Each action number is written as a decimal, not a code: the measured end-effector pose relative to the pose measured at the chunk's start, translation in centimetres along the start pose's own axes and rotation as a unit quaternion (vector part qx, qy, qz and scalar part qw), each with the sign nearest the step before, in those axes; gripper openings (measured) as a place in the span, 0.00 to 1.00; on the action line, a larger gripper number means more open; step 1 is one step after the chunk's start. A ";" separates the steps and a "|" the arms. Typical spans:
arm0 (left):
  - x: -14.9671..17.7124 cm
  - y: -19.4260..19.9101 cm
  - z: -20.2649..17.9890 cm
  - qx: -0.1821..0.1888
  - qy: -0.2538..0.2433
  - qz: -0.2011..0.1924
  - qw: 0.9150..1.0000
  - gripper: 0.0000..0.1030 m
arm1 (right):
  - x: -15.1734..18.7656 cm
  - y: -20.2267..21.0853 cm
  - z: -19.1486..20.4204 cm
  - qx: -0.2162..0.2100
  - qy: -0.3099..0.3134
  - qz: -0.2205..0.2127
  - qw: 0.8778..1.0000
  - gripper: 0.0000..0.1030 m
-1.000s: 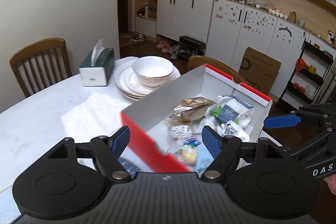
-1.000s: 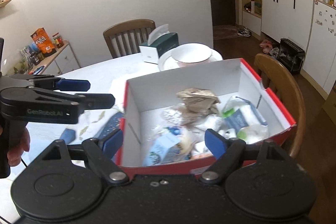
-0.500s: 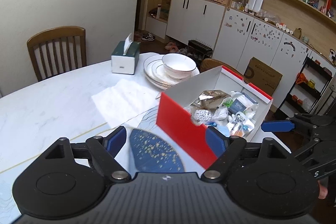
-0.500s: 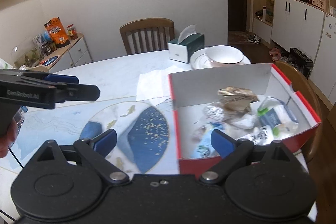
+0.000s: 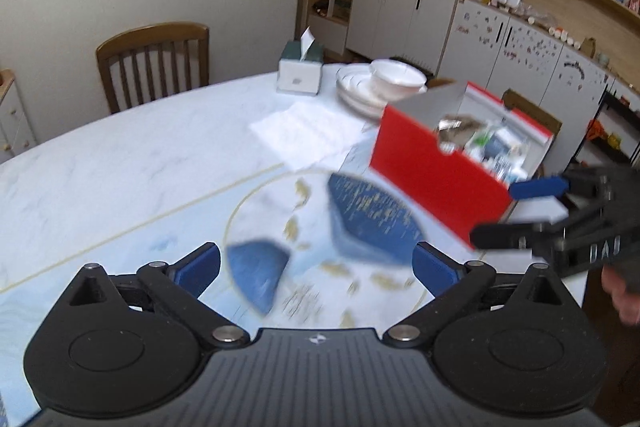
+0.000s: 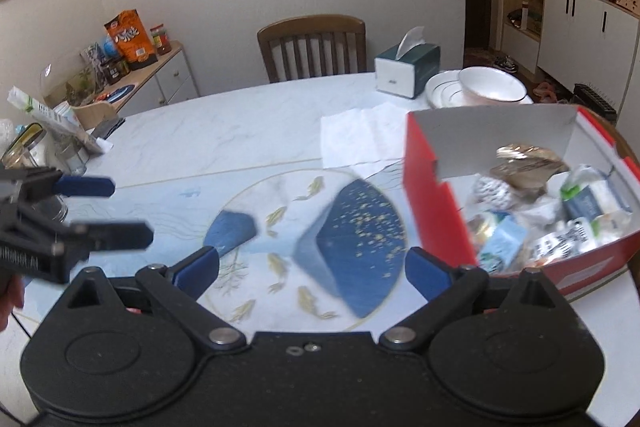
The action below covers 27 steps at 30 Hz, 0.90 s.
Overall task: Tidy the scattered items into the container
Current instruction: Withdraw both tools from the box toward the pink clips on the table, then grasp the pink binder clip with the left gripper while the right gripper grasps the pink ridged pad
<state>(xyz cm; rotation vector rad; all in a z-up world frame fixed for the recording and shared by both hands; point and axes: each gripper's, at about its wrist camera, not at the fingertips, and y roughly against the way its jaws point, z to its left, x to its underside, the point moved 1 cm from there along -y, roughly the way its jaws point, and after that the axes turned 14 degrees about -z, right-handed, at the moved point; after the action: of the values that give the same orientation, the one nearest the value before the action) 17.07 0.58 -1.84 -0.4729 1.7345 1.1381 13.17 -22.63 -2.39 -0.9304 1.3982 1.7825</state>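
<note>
The red box with its white inside sits at the right side of the desk, close to the edge, and it is already heaped with packets: a crumpled brownish foil pouch at the back, a netted white bundle, a pale blue carton and several white and green wrappers lying on one another. Just beside its red wall, painted on the desk top, is a gold-ringed circle with dark blue speckled shapes and small golden fish. A white paper napkin lies flat behind that, touching the box's far corner, and beyond it stands a stack of white plates with a bowl on top, next to a green and white tissue box. A wooden chair is drawn up at the far side. The right claw hangs over the painted circle with its blue pads spread wide and nothing between them. The left claw is above the same circle, its jaws opening and likewise empty; in the right wrist view it shows at the left edge, apart from the box.
</note>
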 end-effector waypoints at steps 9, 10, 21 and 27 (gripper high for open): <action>5.7 1.9 1.5 -0.003 -0.029 0.015 0.999 1.00 | 1.3 -2.3 4.0 -0.017 0.010 0.024 1.000 0.96; 6.1 2.0 1.5 -0.003 -0.035 0.014 0.999 1.00 | 1.4 -2.4 4.5 -0.021 0.016 0.026 0.999 0.96; 8.6 1.7 4.1 -0.020 -0.045 0.016 0.999 1.00 | 4.8 -2.6 7.9 -0.045 0.044 0.051 0.997 0.96; 9.4 0.6 5.1 -0.016 -0.036 0.026 0.999 1.00 | 7.6 -2.5 9.7 -0.070 0.054 0.074 0.993 0.94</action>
<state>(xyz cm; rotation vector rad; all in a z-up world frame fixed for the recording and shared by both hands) 14.96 6.95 -10.22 -0.4021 1.6774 1.2072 10.23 -12.02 -8.46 -1.0350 1.4562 1.9876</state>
